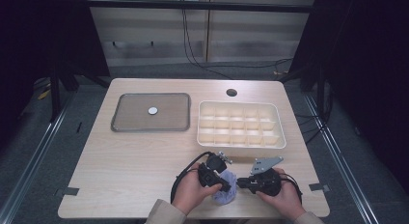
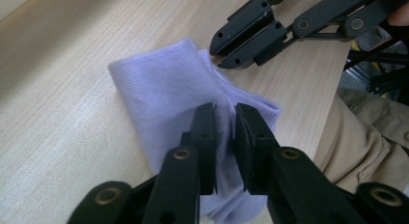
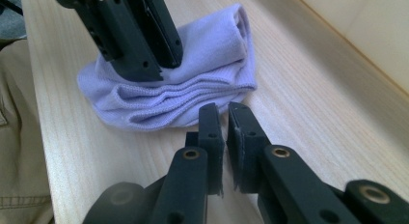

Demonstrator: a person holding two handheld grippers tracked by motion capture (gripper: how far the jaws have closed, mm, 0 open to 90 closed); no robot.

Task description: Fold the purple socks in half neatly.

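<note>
A folded lavender cloth (image 1: 229, 195) (image 2: 164, 84) (image 3: 212, 55) lies on the wooden table near its front edge, between the person's two hands. My left gripper (image 1: 226, 187) (image 2: 224, 115) (image 3: 166, 60) stands on top of it, jaws almost together and tips touching the upper fold; I see no fabric pinched between them. My right gripper (image 1: 239, 184) (image 3: 224, 113) (image 2: 219, 57) points at the cloth's folded edge from the right. It is shut with nothing between its jaws, its tips just short of the fabric.
A white compartment box (image 1: 198, 130) sits behind the hands on the right. A flat grey tray (image 1: 130, 113) with a small white disc (image 1: 153, 110) lies at the back left. The table's front edge and the person's khaki clothing (image 2: 366, 137) are close by.
</note>
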